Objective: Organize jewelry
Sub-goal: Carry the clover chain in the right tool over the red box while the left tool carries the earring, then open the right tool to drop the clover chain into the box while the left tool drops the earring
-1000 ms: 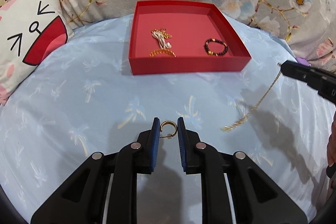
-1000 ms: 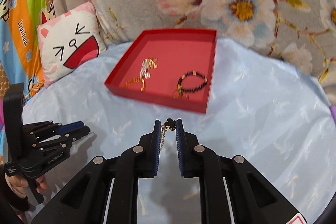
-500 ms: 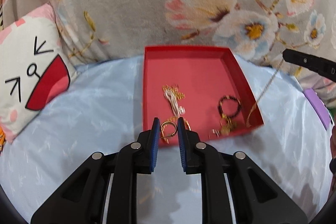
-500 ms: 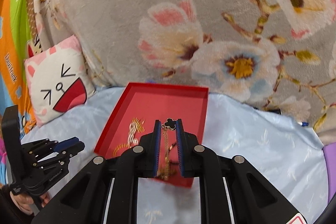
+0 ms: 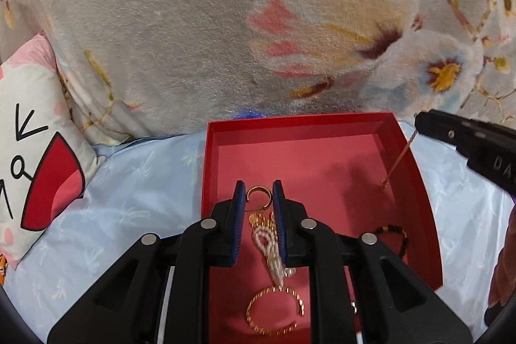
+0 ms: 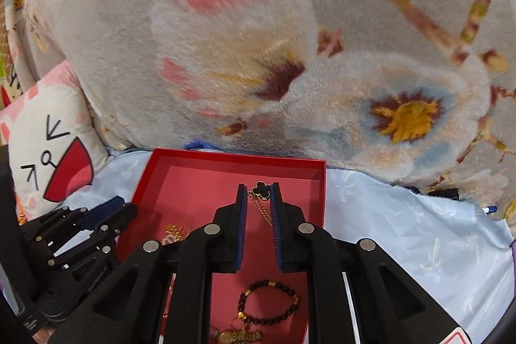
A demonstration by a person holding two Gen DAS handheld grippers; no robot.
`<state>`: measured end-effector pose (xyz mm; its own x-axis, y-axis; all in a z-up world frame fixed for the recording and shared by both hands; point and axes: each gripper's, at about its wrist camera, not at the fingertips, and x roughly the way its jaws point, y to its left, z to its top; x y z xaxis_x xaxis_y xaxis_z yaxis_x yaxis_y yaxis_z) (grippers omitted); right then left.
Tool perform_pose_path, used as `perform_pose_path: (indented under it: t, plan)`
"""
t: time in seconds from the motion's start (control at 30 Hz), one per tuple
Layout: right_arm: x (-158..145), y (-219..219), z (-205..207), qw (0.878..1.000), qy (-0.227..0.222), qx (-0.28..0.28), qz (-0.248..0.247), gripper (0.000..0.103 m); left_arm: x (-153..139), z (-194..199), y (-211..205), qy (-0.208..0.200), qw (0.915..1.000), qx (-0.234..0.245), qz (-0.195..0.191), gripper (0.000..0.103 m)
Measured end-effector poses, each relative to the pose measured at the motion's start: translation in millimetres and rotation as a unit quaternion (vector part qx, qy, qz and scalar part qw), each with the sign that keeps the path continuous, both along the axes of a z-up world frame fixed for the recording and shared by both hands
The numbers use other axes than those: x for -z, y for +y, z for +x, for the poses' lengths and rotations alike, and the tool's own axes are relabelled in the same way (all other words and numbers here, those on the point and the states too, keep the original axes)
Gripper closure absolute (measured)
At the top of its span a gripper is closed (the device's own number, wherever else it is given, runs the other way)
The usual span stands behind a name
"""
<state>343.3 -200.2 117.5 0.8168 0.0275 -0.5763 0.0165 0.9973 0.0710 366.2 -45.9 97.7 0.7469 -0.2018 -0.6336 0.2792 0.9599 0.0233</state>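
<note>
Two blue-padded jaws of the left gripper [image 5: 259, 194] pinch a small gold hoop earring [image 5: 259, 196] above the shallow red cardboard tray [image 5: 419, 179], over a pearl piece [image 5: 269, 250] and gold bangle [image 5: 274, 310]. From the right wrist, the right gripper [image 6: 258, 195] clamps a gold chain with black clover pendant [image 6: 260, 190] over the tray, above a dark beaded bracelet [image 6: 268, 302].

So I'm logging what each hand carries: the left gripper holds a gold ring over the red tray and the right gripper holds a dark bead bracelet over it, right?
Not quite. The right gripper holds a gold chain necklace with a black clover pendant, as the right wrist view shows; the dark bead bracelet lies in the red tray. The left gripper does hold the gold ring over it.
</note>
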Motion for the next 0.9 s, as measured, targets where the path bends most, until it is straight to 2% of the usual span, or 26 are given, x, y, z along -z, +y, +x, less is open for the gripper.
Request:
perform_pose_path:
  t: [0.13, 0.4, 0.5, 0.63, 0.9]
  plan:
    - [15, 0, 20, 1.000, 0.016, 0.005, 0.012, 0.090, 12, 20, -11, 0.016, 0.9999, 0.002, -0.001, 0.086]
    - [41, 8, 34, 0.999, 0.035, 0.005, -0.018, 0.089, 36, 36, -24, 0.028, 0.9992, -0.012, 0.026, 0.086]
    - [43, 9, 35, 0.999, 0.030, 0.008, -0.026, 0.089, 41, 39, -23, 0.034, 0.9990, -0.018, 0.024, 0.085]
    - [41, 10, 27, 1.000, 0.017, 0.001, -0.018, 0.087, 42, 37, -20, 0.032, 0.9989, -0.028, 0.019, 0.073]
    - [39, 12, -10, 1.000, 0.005, -0.023, -0.008, 0.082, 30, 9, -10, 0.021, 0.9994, -0.026, 0.002, 0.073]
